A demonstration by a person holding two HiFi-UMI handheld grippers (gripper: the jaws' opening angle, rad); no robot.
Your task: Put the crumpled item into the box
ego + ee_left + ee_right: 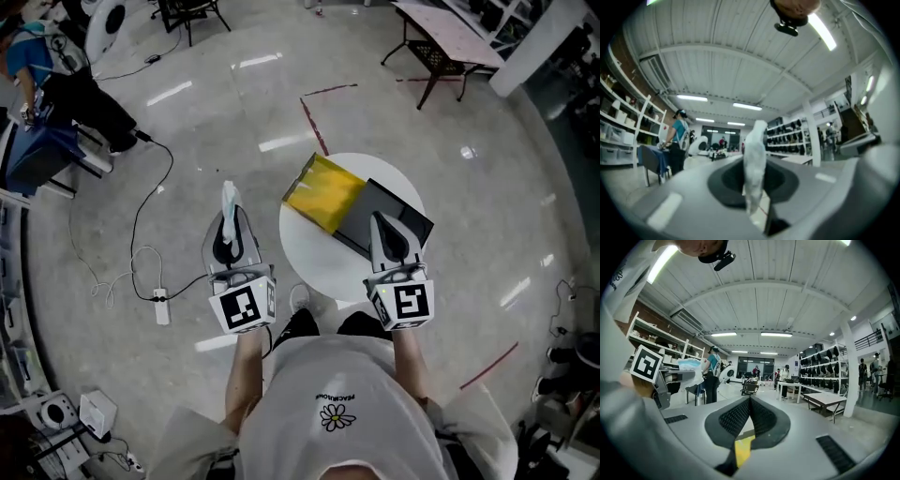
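Observation:
My left gripper [228, 217] is shut on a crumpled white item [228, 197] that sticks up past its tips; in the left gripper view the same white item [755, 164] stands pinched between the jaws. It is held over the floor, left of the round white table [314, 272]. A box [356, 208] with a yellow flap and a dark inside lies on that table. My right gripper [387, 234] hangs over the box's near right part, shut with nothing between its tips [750, 401].
A white power strip [161, 306] and its black cable lie on the floor at the left. A person [37, 66] stands at the far left by a desk. A long table [448, 42] stands at the back right. Red tape lines mark the floor.

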